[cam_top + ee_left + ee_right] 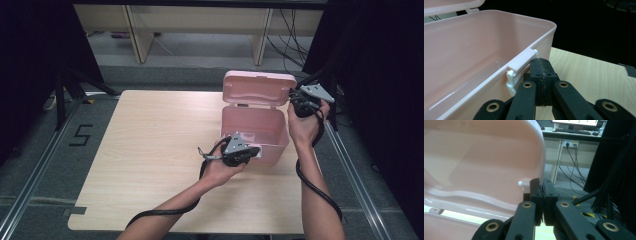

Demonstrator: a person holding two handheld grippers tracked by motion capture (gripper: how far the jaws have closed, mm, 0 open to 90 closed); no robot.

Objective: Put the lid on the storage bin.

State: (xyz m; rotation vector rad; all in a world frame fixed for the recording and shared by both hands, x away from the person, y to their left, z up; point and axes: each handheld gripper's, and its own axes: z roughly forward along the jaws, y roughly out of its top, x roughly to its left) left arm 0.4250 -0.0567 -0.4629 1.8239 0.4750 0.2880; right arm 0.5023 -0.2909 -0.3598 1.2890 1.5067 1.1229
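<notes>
A pink plastic box [255, 131] stands open at the right of the table, its lid [258, 89] tipped up and back. My left gripper [255, 150] is at the box's front wall, jaws shut with nothing between them. In the left gripper view its tips [541, 62] touch the white latch [520, 61] just under the rim. My right gripper [293, 98] is at the lid's right edge, also shut. In the right gripper view its tips [541, 182] rest against the lid's rim [542, 157] beside a small white nub [523, 183]. The box's inside [461, 65] looks empty.
The wooden table [150, 150] spreads wide to the left of the box. Its right edge runs close behind the right hand. Black stand legs [70, 85] and cables sit beyond the far corners, and a taped "5" [81, 135] marks the floor at the left.
</notes>
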